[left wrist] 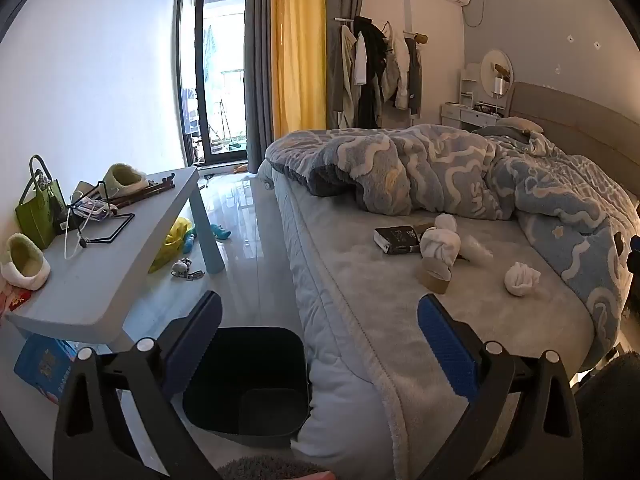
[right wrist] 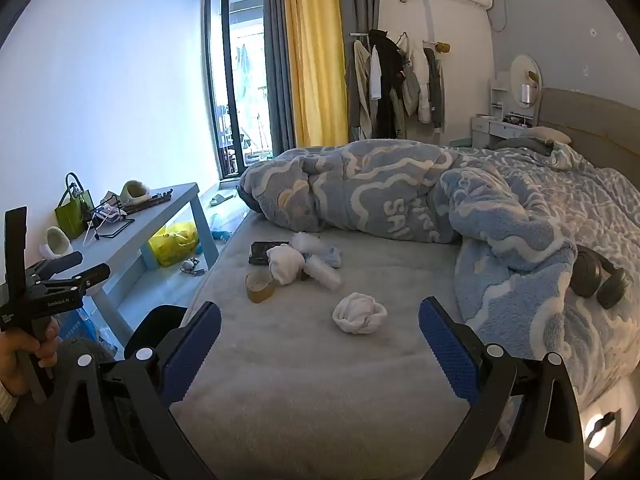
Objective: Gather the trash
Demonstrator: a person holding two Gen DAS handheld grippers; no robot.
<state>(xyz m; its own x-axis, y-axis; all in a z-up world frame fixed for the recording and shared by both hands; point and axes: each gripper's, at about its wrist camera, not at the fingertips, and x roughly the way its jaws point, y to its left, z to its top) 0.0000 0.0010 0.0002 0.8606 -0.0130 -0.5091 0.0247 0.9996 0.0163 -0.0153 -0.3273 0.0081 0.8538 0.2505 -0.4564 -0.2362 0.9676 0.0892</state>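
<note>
On the grey bed sheet (right wrist: 300, 380) lies a white crumpled wad (right wrist: 359, 313), nearest my right gripper (right wrist: 320, 332), which stands open and empty just short of it. Farther back sit a tape roll (right wrist: 260, 286), another white wad (right wrist: 285, 264), crumpled clear plastic (right wrist: 322, 274) and a black book (right wrist: 262, 253). My left gripper (left wrist: 320, 324) is open and empty over the bed's edge, above a black trash bin (left wrist: 248, 384) on the floor. The same wad (left wrist: 522, 278), tape roll (left wrist: 434, 276) and book (left wrist: 398, 239) lie ahead to its right.
A rumpled blue quilt (right wrist: 440, 200) covers the bed's far half, with black headphones (right wrist: 600, 280) on it. A pale blue low table (left wrist: 100, 280) at the left carries slippers, a green bag (left wrist: 38, 216) and wires. A yellow bag (left wrist: 172, 244) and small items lie on the floor.
</note>
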